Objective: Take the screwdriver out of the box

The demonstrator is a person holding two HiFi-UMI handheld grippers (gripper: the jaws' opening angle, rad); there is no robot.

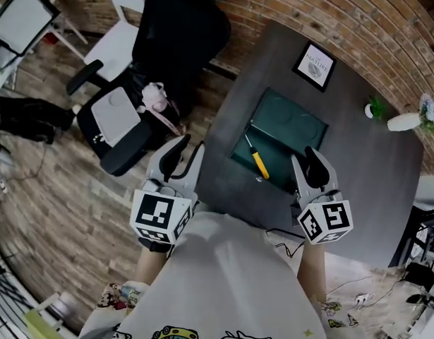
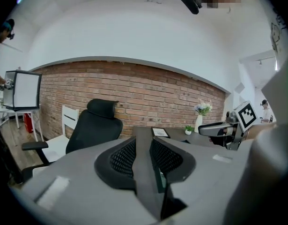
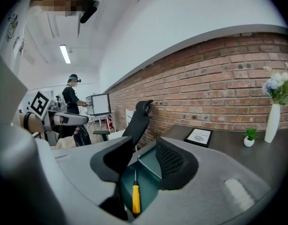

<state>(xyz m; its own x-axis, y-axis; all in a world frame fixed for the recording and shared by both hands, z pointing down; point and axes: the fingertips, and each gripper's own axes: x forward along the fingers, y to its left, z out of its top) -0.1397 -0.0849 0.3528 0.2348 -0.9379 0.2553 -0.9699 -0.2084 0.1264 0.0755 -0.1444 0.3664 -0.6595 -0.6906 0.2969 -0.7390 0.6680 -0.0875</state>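
A screwdriver (image 1: 260, 162) with a yellow handle lies in the open green box (image 1: 294, 122) on the dark grey table (image 1: 372, 182). My right gripper (image 1: 310, 157) hovers open at the box's near right corner. In the right gripper view the screwdriver (image 3: 135, 198) shows low between the open jaws of that gripper (image 3: 146, 153), with the box (image 3: 148, 165) beyond and nothing gripped. My left gripper (image 1: 190, 144) is off the table's left edge, above the floor. In the left gripper view it (image 2: 144, 146) stands open and empty, pointing at the table's corner (image 2: 181, 137).
A framed picture (image 1: 314, 66), a small plant (image 1: 375, 108) and a white vase of flowers (image 1: 404, 122) stand at the table's far side. A black office chair (image 1: 118, 119) is left of the table by the brick wall. A person (image 3: 73, 97) stands far off.
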